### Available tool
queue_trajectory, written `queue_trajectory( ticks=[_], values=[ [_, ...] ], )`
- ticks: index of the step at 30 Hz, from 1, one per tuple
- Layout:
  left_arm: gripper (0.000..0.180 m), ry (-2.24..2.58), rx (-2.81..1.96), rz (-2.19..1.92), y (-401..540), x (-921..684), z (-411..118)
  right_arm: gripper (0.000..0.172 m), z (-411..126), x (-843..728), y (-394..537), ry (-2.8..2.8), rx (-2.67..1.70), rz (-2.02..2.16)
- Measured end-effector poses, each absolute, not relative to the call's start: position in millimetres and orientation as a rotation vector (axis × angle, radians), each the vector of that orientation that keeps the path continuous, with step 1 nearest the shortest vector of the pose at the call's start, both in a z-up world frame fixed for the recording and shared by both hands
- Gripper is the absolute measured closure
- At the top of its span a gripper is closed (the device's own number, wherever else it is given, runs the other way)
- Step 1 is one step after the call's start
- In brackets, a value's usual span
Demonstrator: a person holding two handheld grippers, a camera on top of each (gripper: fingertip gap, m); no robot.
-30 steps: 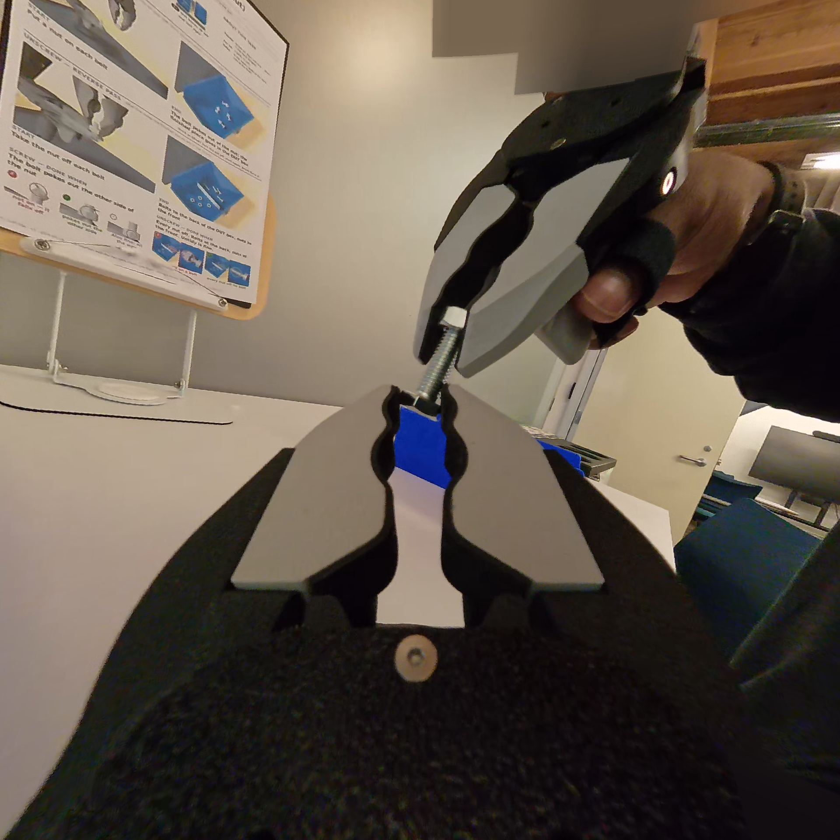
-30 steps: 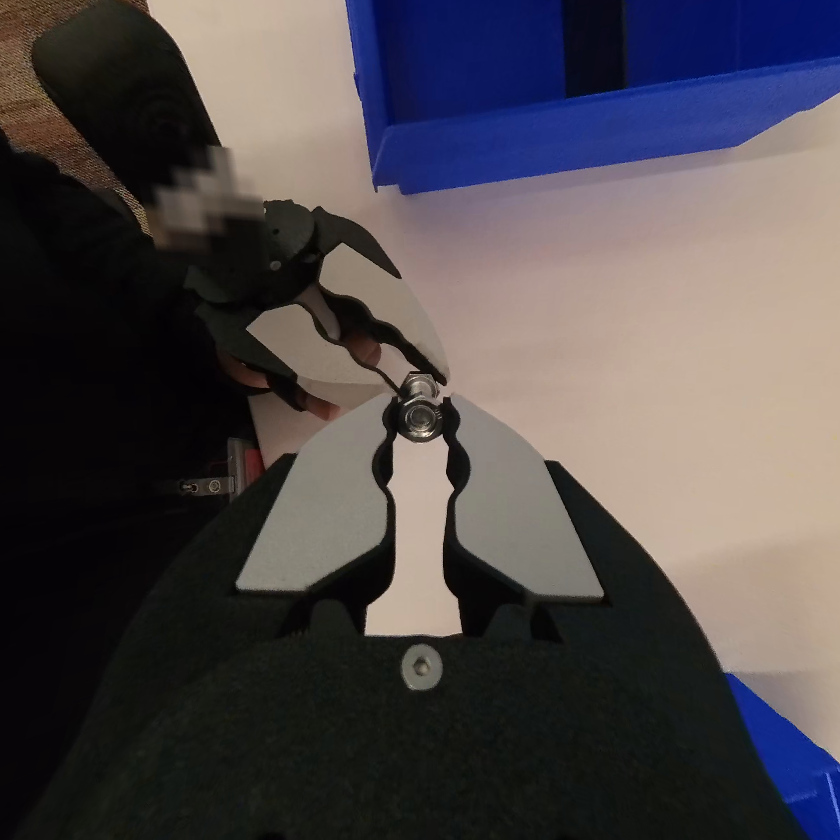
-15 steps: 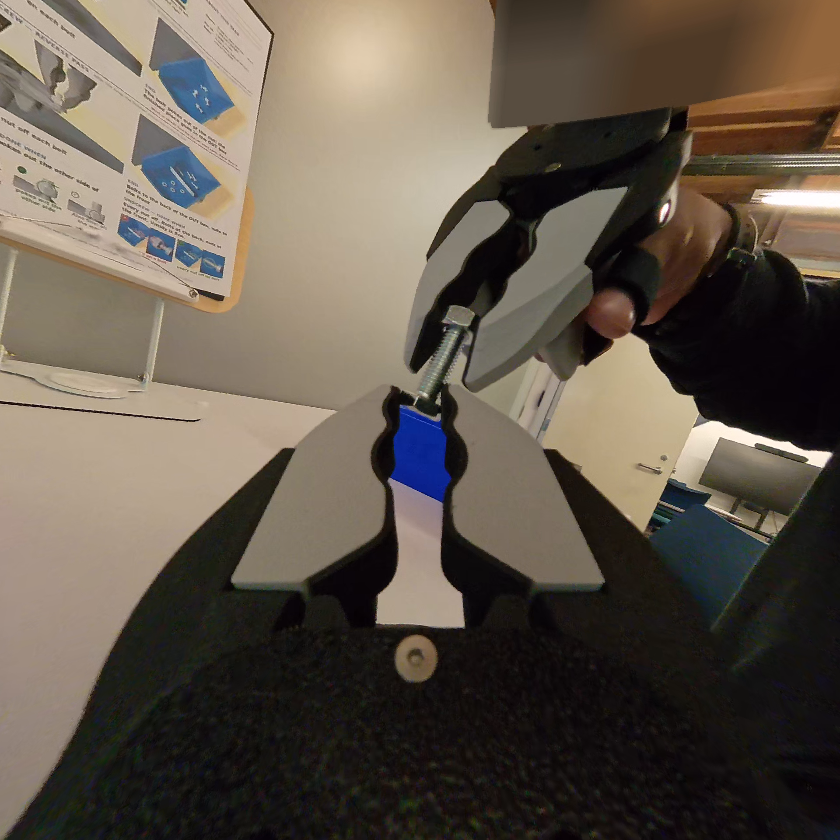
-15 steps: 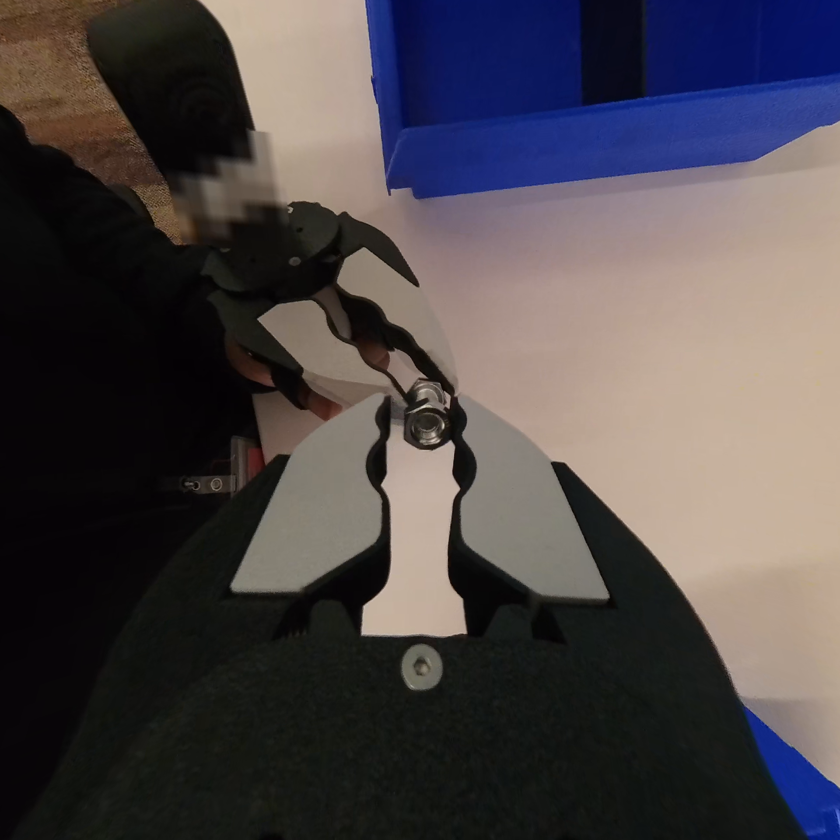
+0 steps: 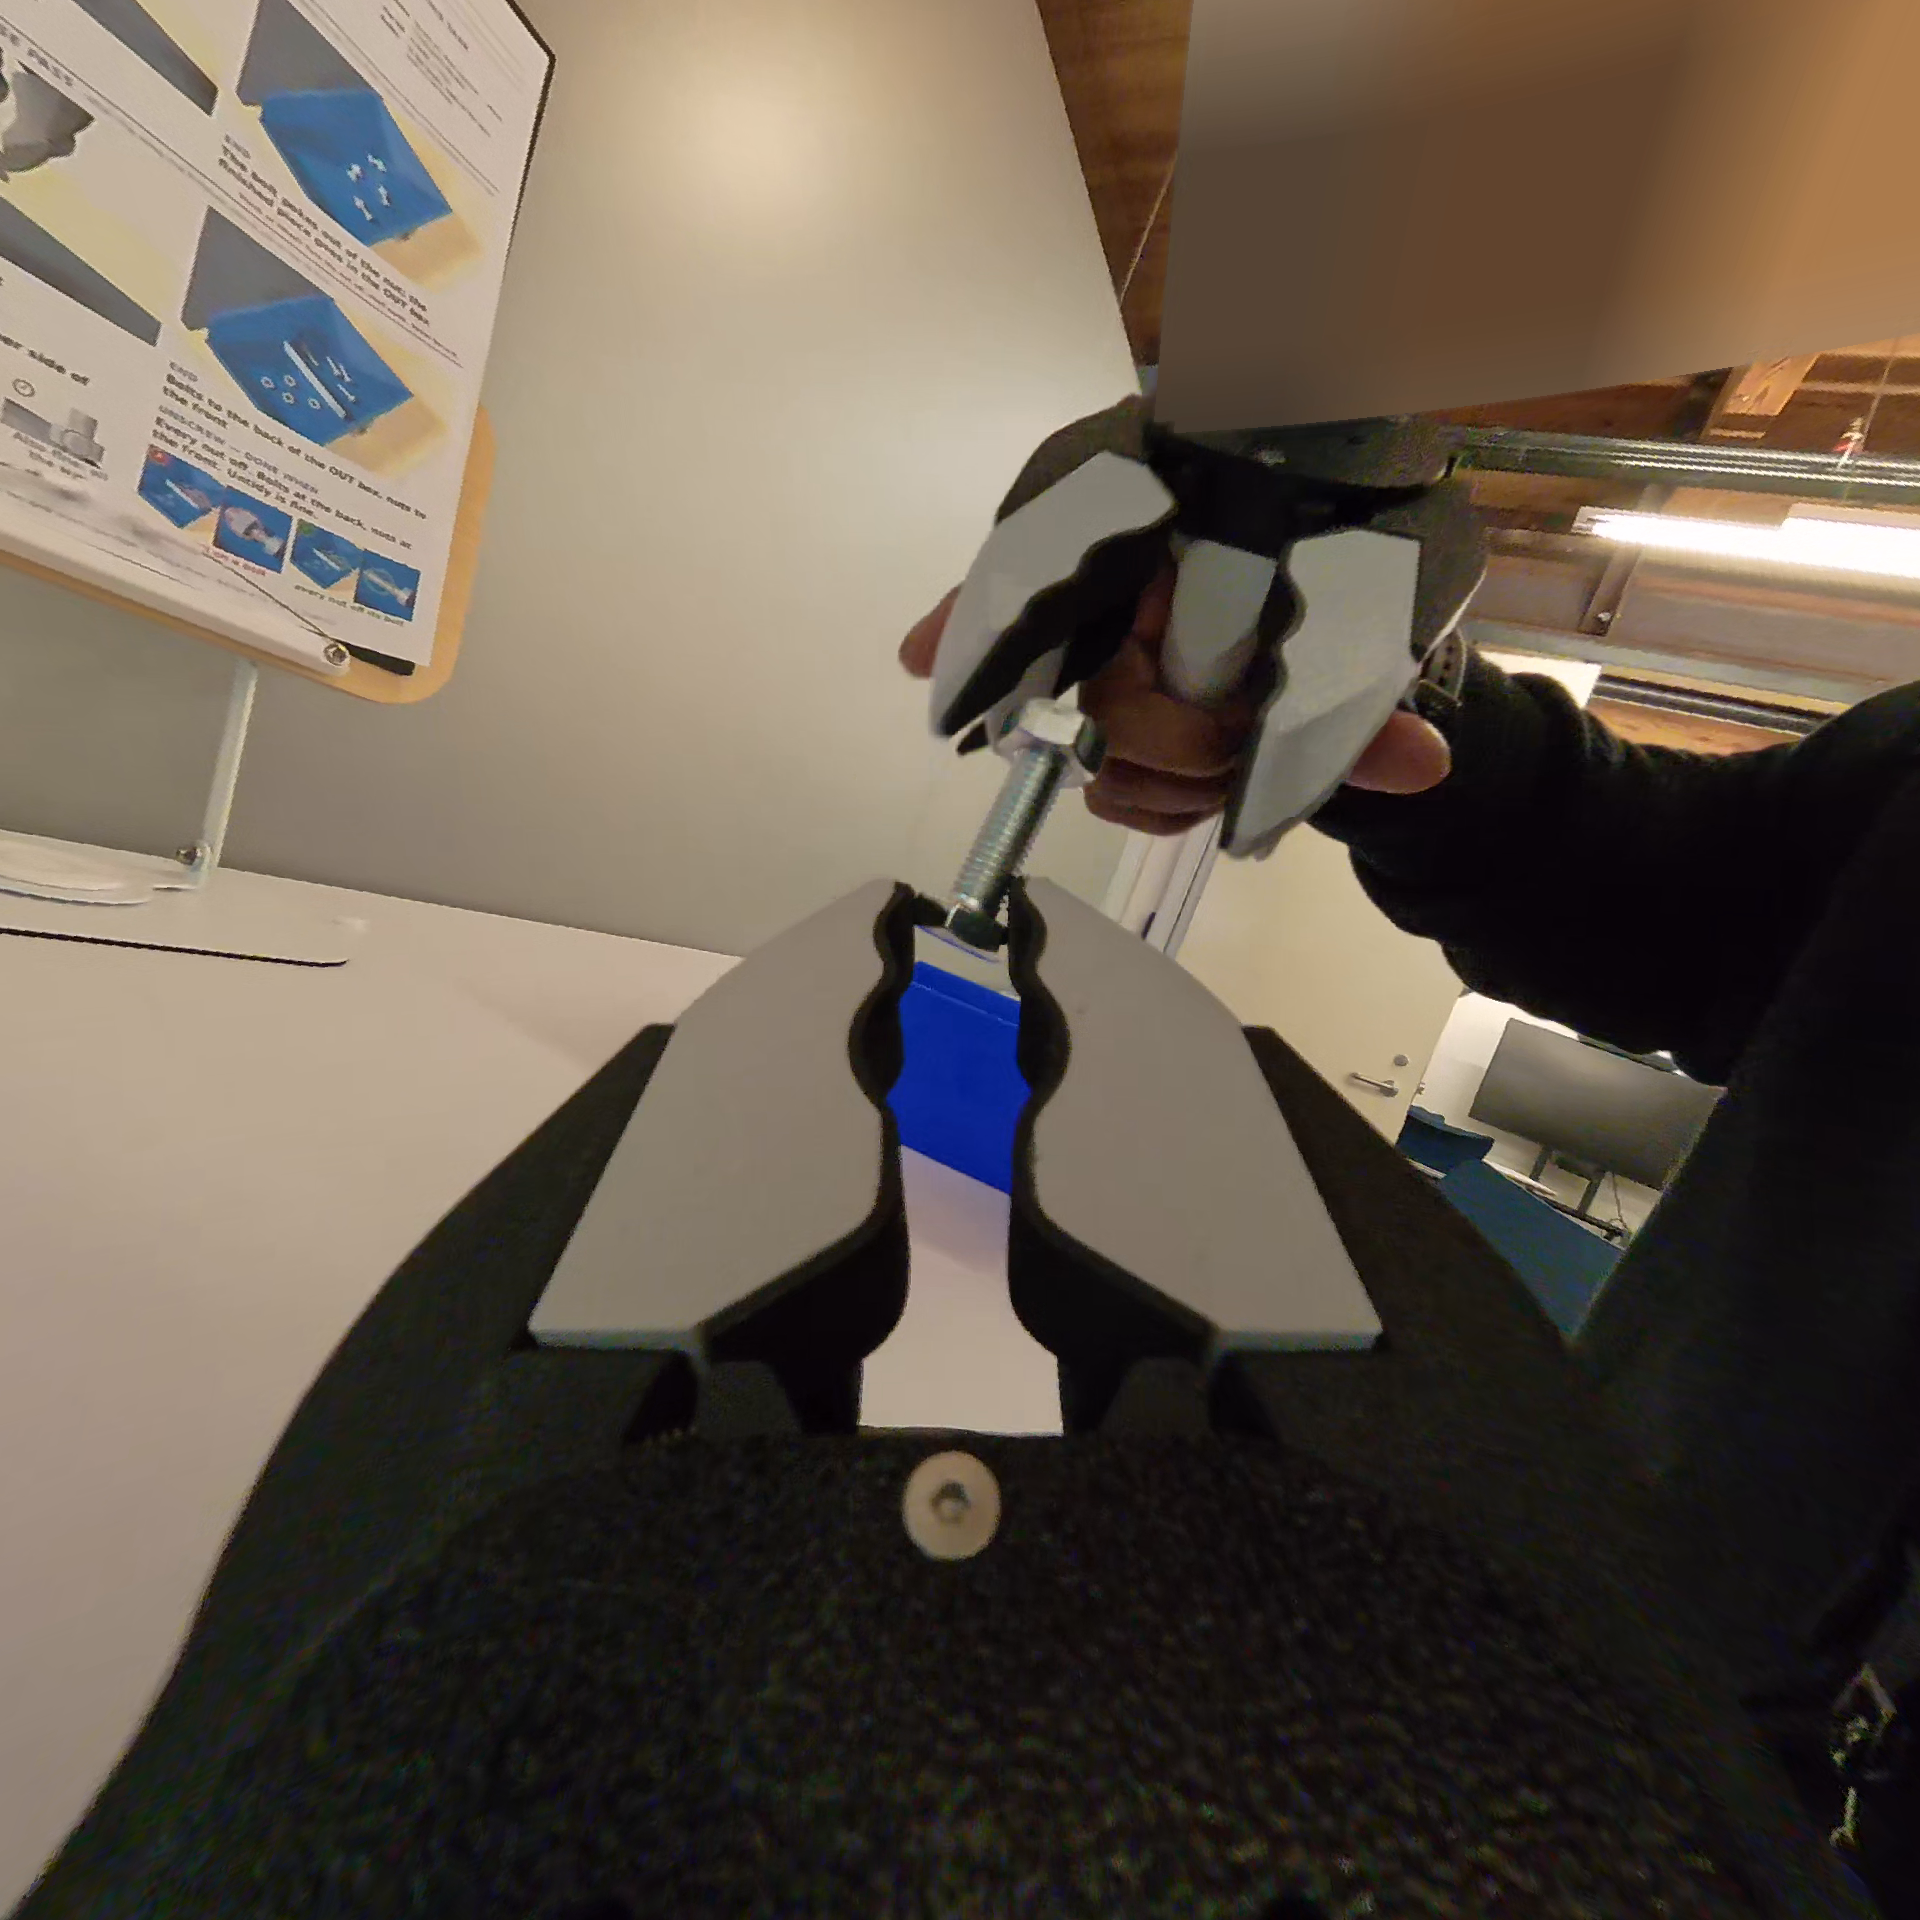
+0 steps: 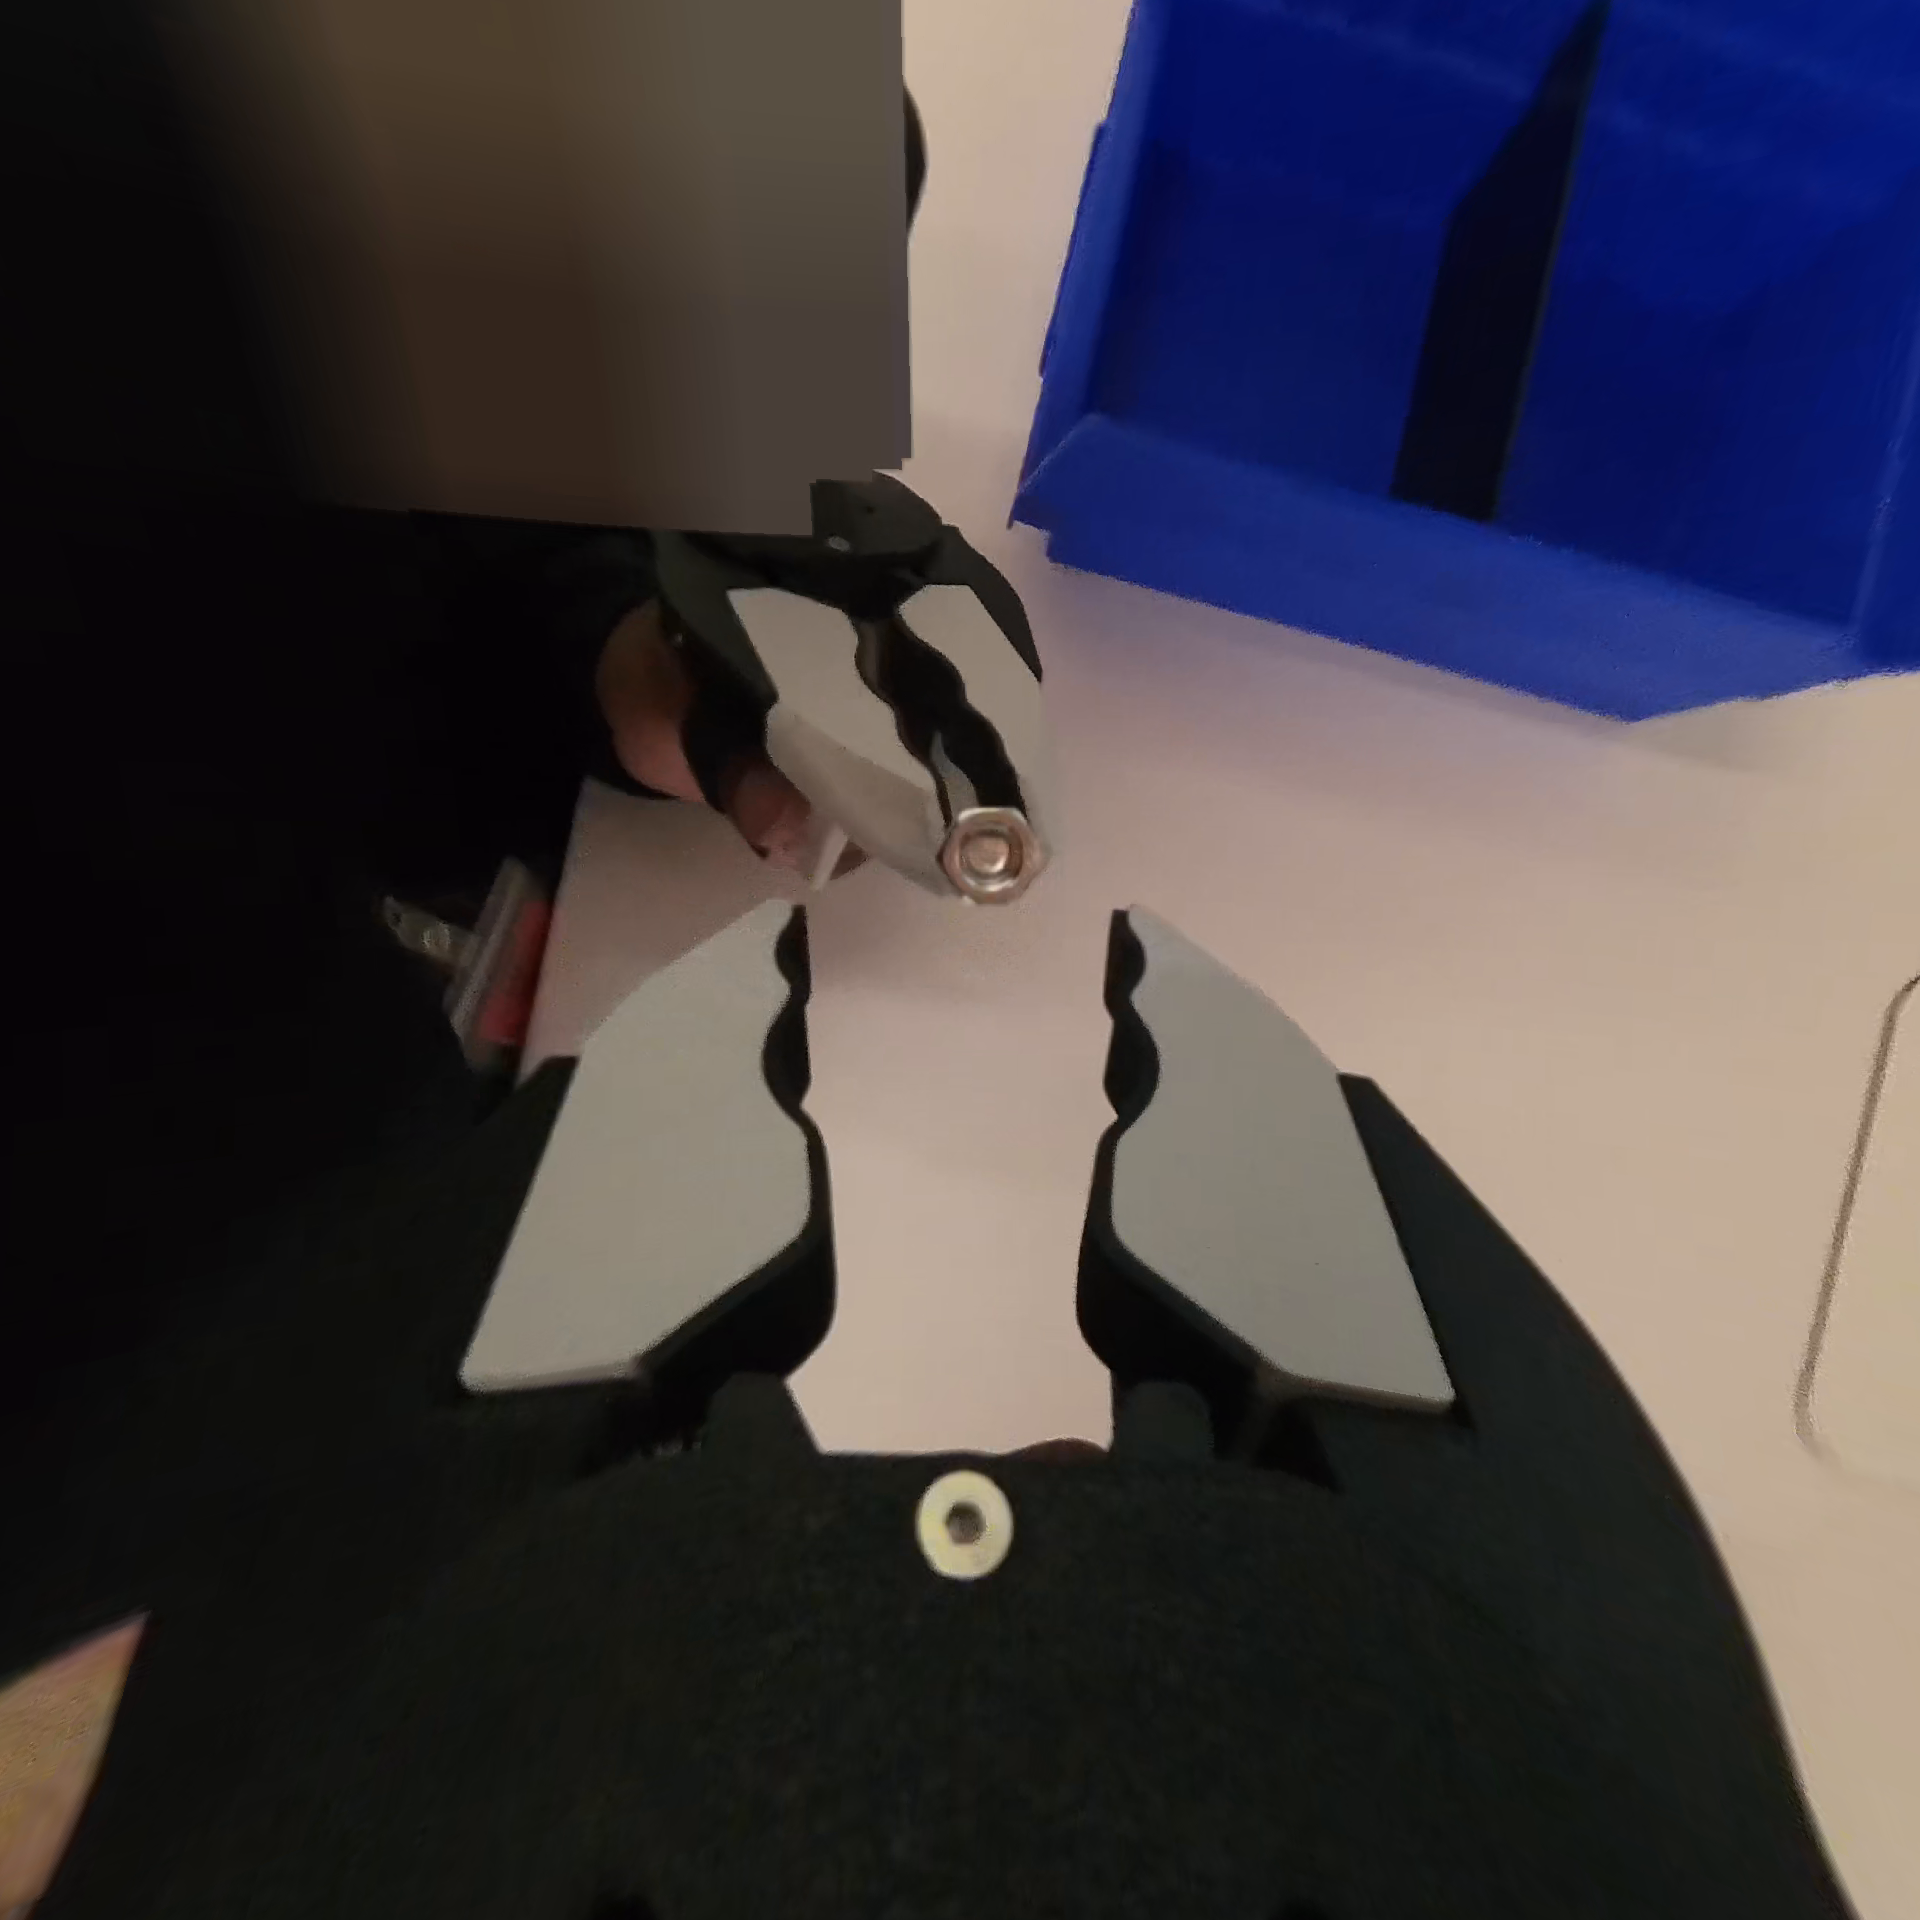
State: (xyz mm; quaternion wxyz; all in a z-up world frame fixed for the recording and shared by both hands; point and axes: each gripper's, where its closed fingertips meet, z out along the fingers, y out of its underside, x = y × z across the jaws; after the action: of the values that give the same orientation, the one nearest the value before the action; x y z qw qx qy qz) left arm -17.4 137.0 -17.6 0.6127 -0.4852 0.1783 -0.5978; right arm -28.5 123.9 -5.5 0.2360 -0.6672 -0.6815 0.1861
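My left gripper (image 5: 961,909) is shut on the lower end of a silver bolt (image 5: 1013,821). The threaded shaft sticks up and away from its fingertips, and a hex nut (image 5: 1049,722) sits on the far end. In the right wrist view the left gripper (image 6: 977,800) shows beyond my fingers, with the nut (image 6: 992,854) end-on at its tips. My right gripper (image 6: 956,925) is open and empty, and its pads stand apart a little short of the nut. In the left wrist view the right gripper (image 5: 1122,769) hangs spread just above the nut. One finger (image 5: 1039,623) is close beside the nut.
A blue bin (image 6: 1455,416) with a divider stands on the white table (image 6: 1455,935) beyond the grippers; it also shows between my left fingers (image 5: 961,1070). A bent metal wire (image 6: 1860,1195) lies at the right. An instruction board (image 5: 239,312) on a stand is at the left. A person's dark sleeve (image 5: 1662,883) is on the right. The tips of both grippers are at nearly the same place.
My right gripper, which was closed around the nut end of the bolt, has opened wide, let go and drawn back a little. My left gripper has kept its hold on the bolt.
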Motion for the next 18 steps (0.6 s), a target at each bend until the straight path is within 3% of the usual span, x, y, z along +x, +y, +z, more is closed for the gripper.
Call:
queue_trajectory(
  ticks=[3, 9, 18],
  values=[
    [0.164, 0.428, -1.144, -1.384, 137, -14, -21, 0.128, -3, -15, 125, -2.017, -1.698, 0.391],
    [0.164, 0.492, -1.168, -1.359, 133, -5, -24, 0.132, -3, -14, 121, -2.192, -1.547, 0.320],
    [0.164, 0.579, -1.208, -1.283, 130, 5, -31, 0.152, -21, -17, 121, -2.261, -1.587, 0.314]
  ],
)
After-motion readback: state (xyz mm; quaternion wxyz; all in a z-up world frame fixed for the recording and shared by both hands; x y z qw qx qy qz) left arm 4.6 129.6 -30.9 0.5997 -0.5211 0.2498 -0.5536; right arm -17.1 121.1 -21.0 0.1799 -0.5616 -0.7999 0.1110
